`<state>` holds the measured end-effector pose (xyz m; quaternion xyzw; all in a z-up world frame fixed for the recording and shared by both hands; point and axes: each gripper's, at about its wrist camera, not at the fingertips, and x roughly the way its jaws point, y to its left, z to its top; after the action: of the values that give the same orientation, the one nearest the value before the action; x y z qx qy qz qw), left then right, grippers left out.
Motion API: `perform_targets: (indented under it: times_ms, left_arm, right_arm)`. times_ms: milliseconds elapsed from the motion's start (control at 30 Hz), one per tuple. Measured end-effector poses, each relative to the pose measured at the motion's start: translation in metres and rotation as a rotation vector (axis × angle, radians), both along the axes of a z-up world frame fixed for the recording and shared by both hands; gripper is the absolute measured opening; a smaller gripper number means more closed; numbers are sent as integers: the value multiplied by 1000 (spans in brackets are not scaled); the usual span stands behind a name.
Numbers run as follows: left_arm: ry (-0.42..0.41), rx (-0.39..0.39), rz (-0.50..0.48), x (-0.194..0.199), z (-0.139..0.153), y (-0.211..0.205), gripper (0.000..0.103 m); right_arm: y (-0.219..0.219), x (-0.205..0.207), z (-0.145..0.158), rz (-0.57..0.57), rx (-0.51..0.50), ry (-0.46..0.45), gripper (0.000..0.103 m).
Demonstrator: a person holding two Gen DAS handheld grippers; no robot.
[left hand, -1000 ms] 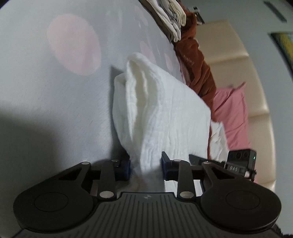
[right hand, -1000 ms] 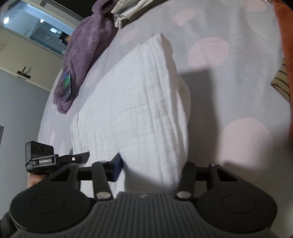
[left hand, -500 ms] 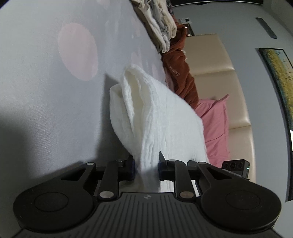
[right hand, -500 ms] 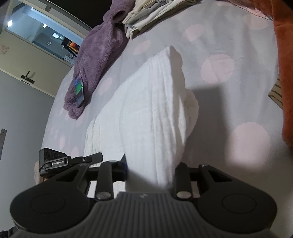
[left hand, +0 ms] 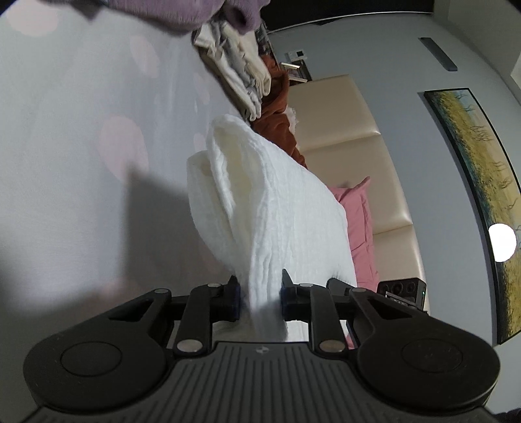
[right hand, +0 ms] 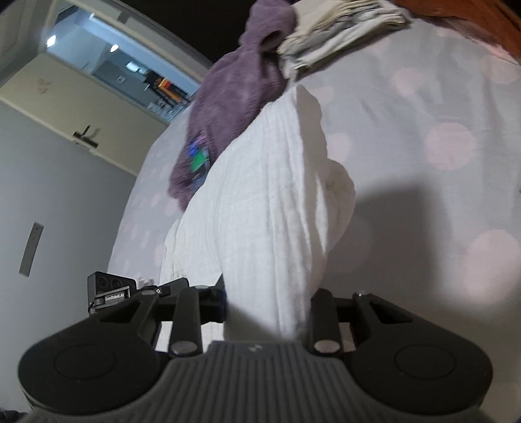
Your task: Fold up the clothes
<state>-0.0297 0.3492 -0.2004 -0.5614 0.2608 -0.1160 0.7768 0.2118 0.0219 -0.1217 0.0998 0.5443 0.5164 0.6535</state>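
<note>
Across the bed: a pale grey bedsheet with faint pink dots [left hand: 75,136] [right hand: 439,107] spreads under everything; a shadow falls on it beside the cloth
Headboard side: a cream padded headboard [left hand: 351,130] with a pink pillow [left hand: 358,221] against it (left wrist view only)
Task cloth: a white crinkled cotton garment [left hand: 270,208] [right hand: 270,201], doubled over and lifted off the sheet, hangs stretched between both grippers
Piled clothes: a fuzzy purple garment [right hand: 234,94]; a folded stack of beige and grey clothes [left hand: 241,75] [right hand: 338,29]; a rust-orange garment [left hand: 276,107]
Left gripper [left hand: 259,294]: pinching one gathered edge of the white garment
Right gripper [right hand: 268,302]: clamped on the opposite edge; its right finger is partly hidden by fabric
</note>
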Motion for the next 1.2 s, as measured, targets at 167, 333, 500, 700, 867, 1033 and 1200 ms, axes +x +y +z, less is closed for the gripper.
perform_targets:
  times_ms: [167,333,500,700,867,1033,1200]
  left_arm:
    - [48,67,25,-45,18,21,18]
    - [56,103,98,-112,40,47,18]
    - [96,107,179,-182,61,73,18]
    - [154,139,283,-257,106,116,18]
    - [190,189,381,-312,144,158,18]
    - [231,225,485,-358,169,193,18]
    - [268,213,599,-389,161,203,18]
  right_arm:
    - [34,-28,-5,56,12,32,33]
    - [75,-64,-15,128,62,99,32]
    - [126,-105,-17,215,109,170,33]
    - [193,-160,-11,295,146,264,32]
    - [254,-207,4,334,185,330,32]
    - [304,-251,19,375,214,349,32]
    - [335,-283,11,384,185,372,32]
